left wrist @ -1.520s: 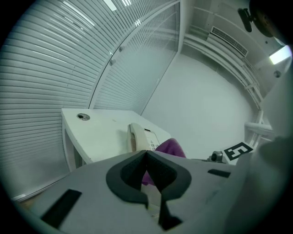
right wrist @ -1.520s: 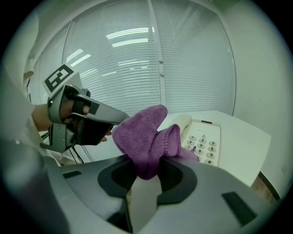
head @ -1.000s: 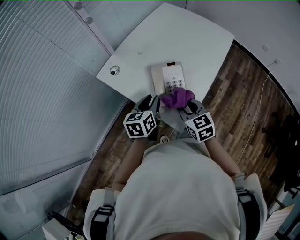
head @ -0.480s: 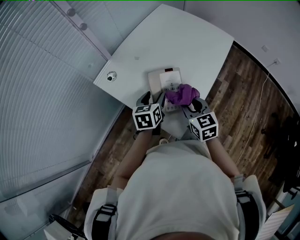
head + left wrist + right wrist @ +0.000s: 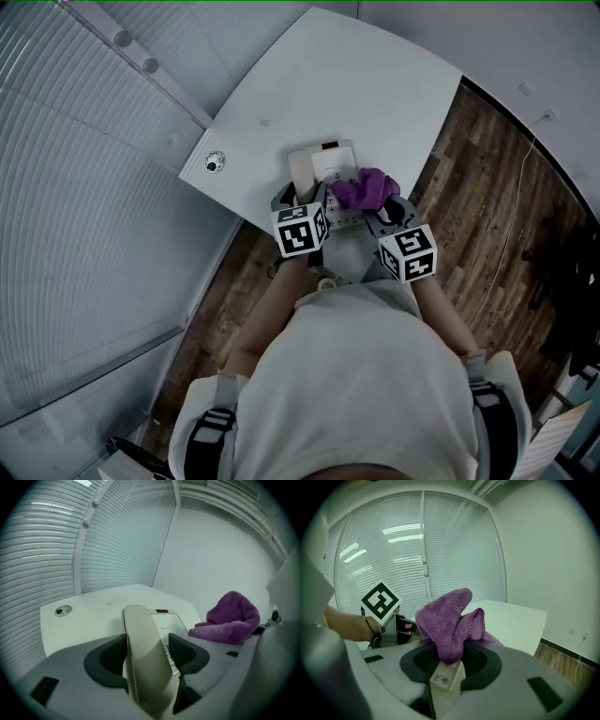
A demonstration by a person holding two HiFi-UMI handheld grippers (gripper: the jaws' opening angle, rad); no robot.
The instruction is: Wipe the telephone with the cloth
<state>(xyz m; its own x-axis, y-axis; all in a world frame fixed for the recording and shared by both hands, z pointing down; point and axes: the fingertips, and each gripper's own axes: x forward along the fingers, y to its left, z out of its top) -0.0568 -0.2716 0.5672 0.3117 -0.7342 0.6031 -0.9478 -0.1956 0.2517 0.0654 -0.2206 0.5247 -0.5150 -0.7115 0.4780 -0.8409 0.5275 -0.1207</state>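
On white table [image 5: 375,84], telephone [image 5: 323,161] sat near person's edge. L gripper [image 5: 302,197] angled down, jaws just opened wide w/ handset [image 5: 145,658] between, not squeezed. R gripper [image 5: 449,658] alongside, clamped on purple cloth [image 5: 366,190] over keypad.

Bare table [image 5: 375,89] beyond telephone [image 5: 323,161]; blinds [image 5: 75,187] alongside

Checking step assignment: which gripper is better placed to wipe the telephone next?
Right. The right gripper is shut on the purple cloth, right by the telephone. The left gripper holds no cloth; its jaws have just been opening and stand apart around the handset.
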